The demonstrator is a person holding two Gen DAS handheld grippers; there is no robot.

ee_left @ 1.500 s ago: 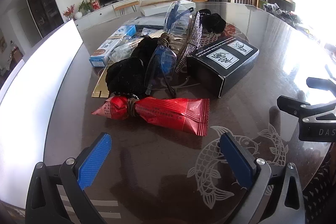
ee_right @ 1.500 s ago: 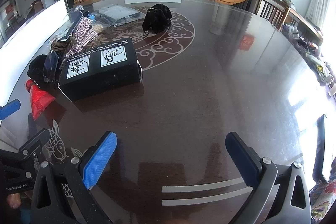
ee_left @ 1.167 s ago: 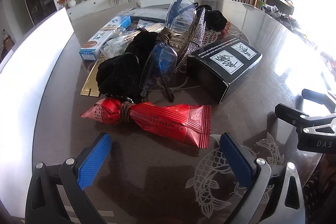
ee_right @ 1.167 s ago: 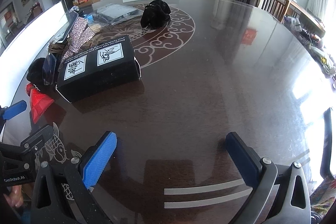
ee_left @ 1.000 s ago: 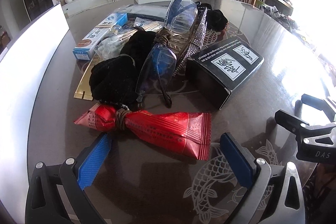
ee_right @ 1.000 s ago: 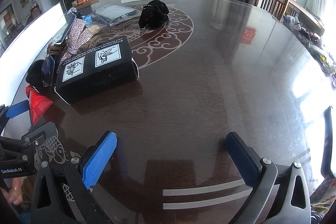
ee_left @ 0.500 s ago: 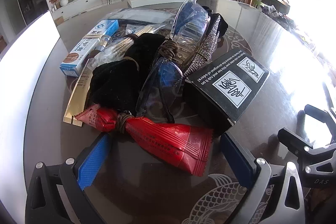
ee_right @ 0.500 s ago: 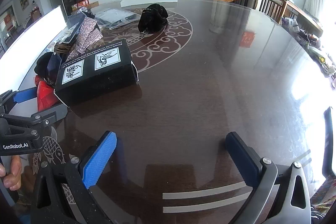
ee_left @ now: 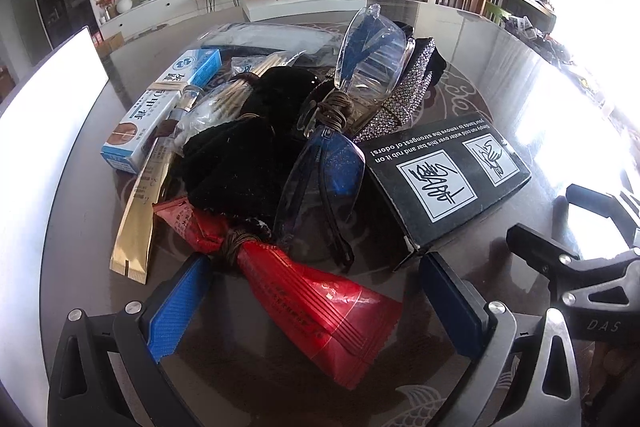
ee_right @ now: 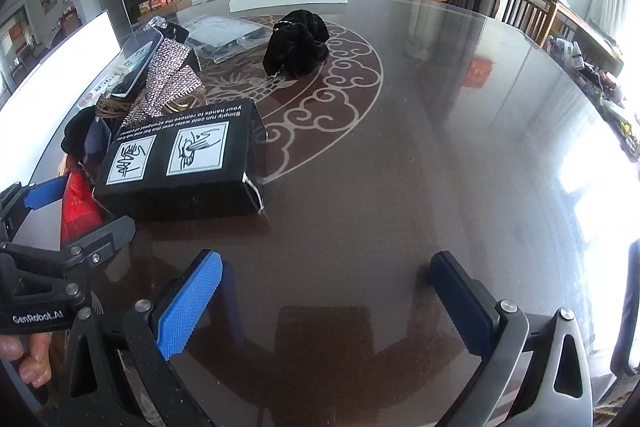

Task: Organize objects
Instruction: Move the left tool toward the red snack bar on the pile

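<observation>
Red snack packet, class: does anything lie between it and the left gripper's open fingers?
Nothing visible does. The red snack packet lies on the table right in front of the open left gripper, its wide end already between the blue pads. The black box sits just beyond the right-hand pad, off to the side.

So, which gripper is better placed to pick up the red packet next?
Left. The left gripper is open with the red packet lying right between its fingers. The right gripper is also open, but only over bare table.
</observation>
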